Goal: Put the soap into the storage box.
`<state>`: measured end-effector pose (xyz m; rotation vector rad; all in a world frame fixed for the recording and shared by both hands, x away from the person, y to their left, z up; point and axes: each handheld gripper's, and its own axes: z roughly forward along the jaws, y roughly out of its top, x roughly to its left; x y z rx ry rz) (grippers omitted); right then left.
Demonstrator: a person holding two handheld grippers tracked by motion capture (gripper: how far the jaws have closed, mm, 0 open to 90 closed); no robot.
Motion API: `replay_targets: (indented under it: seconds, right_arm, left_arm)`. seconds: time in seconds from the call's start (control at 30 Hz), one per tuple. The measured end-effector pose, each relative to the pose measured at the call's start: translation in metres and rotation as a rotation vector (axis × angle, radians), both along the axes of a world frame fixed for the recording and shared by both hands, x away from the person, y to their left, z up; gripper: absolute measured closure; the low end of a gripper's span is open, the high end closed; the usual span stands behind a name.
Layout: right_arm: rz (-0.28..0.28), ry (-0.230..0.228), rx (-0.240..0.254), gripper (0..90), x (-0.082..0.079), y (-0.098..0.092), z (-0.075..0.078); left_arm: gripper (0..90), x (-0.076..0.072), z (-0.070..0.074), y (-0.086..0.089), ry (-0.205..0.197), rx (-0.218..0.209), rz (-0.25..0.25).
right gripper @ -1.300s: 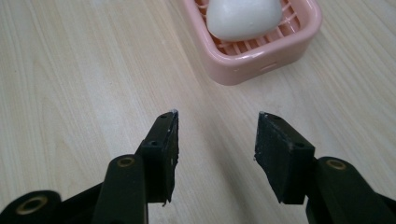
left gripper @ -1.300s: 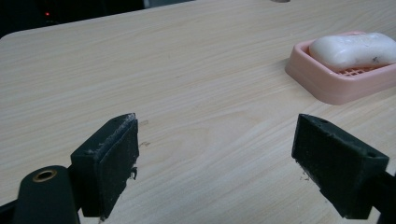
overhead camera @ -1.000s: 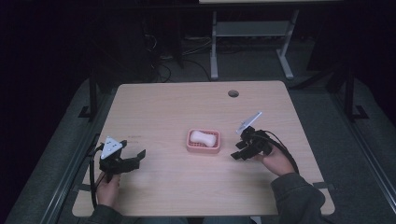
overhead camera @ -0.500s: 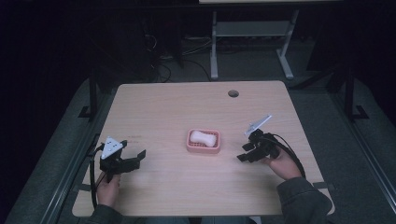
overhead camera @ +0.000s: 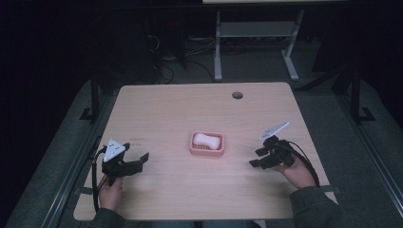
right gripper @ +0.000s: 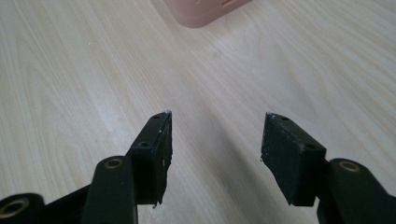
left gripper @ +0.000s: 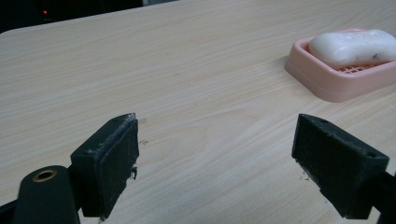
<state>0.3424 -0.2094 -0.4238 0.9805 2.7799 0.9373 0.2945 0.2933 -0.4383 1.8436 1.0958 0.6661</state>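
Pink plastic marks the middle of the scene: a dish point(overhead camera: 207, 144) sits near the centre of the pale wood worktop point(overhead camera: 190, 104), and a white soap point(overhead camera: 206, 140) lies lengthwise inside it, resting on the dish's slatted floor above the rim. In the left gripper view the soap point(left gripper: 352, 45) shows a few dark specks on its side, and the dish point(left gripper: 341, 81) stands up and to the right of the jaws, apart from them.

The left gripper point(overhead camera: 138, 161) rests low near the worktop's left front, its jaws spread wide with nothing between them, pointing roughly toward the dish. The left gripper point(left gripper: 217, 163) frames only bare wood between its pads. The right gripper point(overhead camera: 256, 157) sits to the dish's right, near but not touching, jaws also parted and empty. From the right gripper point(right gripper: 215, 156), a corner of the dish point(right gripper: 201, 11) appears at the top edge, so this one is aimed at the dish from close range.

Both sit at either side of the dish, which reads as a ready stance: each has a free line to the soap. The soap's rounded, probably slick surface suggests a grip across its narrow width would hold best, with the dish likely to slide unless the other gripper steadies it.
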Motion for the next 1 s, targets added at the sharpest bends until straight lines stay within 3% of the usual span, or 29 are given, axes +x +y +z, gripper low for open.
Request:
replay_targets:
  seconds: [1.0]
  right_arm:
    - [-0.13,-0.007,0.043,36.2,-0.048,-0.052,-0.023]
  left_arm:
    - [14.4,-0.002,-0.001,-0.004,-0.002,0.009,-0.01]
